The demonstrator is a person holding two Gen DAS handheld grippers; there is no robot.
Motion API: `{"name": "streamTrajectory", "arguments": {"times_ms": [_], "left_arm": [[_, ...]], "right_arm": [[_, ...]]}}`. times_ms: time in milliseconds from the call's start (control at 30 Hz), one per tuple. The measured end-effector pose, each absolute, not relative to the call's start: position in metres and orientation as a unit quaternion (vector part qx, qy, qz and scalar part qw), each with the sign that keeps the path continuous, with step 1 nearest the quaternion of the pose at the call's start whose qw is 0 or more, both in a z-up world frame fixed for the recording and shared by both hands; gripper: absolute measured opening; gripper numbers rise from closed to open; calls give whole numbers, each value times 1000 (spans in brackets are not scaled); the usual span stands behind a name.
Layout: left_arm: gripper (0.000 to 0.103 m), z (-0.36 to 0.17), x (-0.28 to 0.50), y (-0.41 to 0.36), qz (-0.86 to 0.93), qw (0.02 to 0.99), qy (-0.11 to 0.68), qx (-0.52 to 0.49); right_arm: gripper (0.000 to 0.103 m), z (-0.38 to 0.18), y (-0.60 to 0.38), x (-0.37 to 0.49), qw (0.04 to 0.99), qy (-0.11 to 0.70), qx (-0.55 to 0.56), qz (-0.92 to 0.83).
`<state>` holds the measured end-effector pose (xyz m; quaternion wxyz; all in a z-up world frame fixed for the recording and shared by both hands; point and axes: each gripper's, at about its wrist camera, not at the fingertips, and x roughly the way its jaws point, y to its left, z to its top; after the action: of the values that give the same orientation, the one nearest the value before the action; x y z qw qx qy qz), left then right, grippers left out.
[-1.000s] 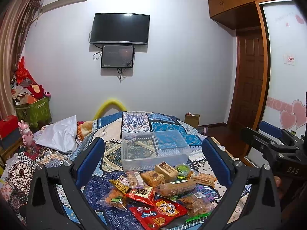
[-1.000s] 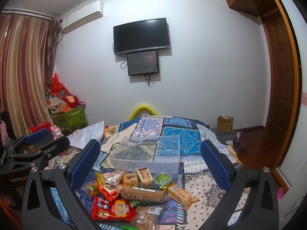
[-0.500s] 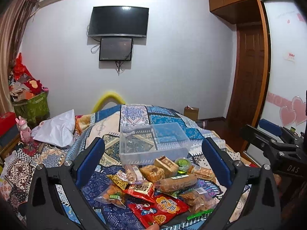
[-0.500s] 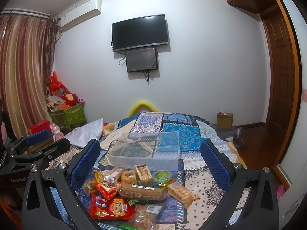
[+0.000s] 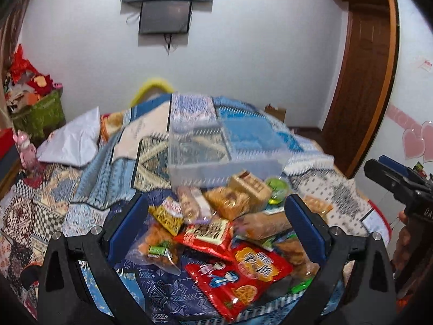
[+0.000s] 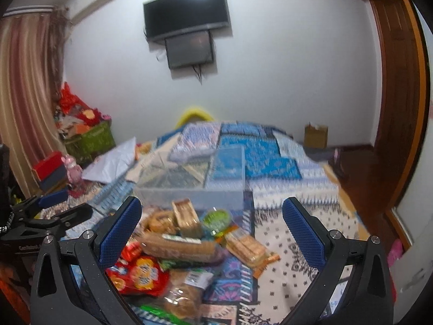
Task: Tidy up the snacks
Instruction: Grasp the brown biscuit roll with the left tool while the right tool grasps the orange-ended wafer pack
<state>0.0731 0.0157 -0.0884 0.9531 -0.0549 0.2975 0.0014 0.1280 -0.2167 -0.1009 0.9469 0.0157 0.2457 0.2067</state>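
The snack pile [image 5: 216, 233] lies heaped on the patterned bedspread [image 5: 81, 189], touching the near wall of the clear plastic bin [image 5: 216, 149], which holds no packets. Your left gripper [image 5: 216, 222] hangs above the pile, jaws spread wide and holding nothing, the packets framed between them. Your right gripper [image 6: 213, 233] is likewise wide and unloaded, the pile toward its left finger.

Both hand-held grippers dip closer to the snack pile [image 5: 222, 233] than a second ago. The left hand-held gripper [image 5: 216, 224], jaws wide apart, now frames the packets in front of the clear plastic box [image 5: 216, 151], while the right hand-held gripper [image 6: 212, 233], equally spread, hangs nearer the same heap; both views blur with motion.
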Motion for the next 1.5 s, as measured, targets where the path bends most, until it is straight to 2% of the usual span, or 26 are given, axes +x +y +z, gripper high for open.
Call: {"name": "streamTrajectory", "arguments": {"times_ms": [67,100,200,333,400,500,900,967,1033,1333,1400,1467,1500], "left_arm": [[101,-100,81,19,6,948,313,-58],[95,-104,85,21,8,946,319,-60],[89,-117,99,27,12,936,346,-70],[84,-129,113,32,18,928,365,-78],[80,-134,122,34,19,925,371,-78],[75,-139,136,37,15,919,385,-79],[70,-169,190,50,9,885,458,-87],[70,-172,195,50,8,881,464,-87],[70,-177,200,50,8,878,471,-88],[60,-194,216,52,15,862,499,-89],[55,-197,219,48,14,861,502,-76],[51,-199,222,43,19,864,500,-57],[50,-200,223,41,23,865,498,-48]], "right_arm": [[103,-111,-220,137,940,269,16,208],[102,-116,-221,142,937,281,13,207],[97,-130,-223,151,929,310,6,201],[83,-149,-228,166,917,346,5,197],[81,-158,-229,172,912,361,-1,194],[73,-169,-231,180,905,378,-12,196],[71,-191,-229,208,886,408,-51,214],[63,-194,-228,213,880,417,-53,219],[60,-198,-225,216,875,425,-60,223],[55,-205,-220,219,870,428,-76,230],[50,-205,-218,220,869,429,-80,233],[39,-204,-216,221,869,429,-81,233],[37,-204,-215,221,868,430,-79,234]]}}
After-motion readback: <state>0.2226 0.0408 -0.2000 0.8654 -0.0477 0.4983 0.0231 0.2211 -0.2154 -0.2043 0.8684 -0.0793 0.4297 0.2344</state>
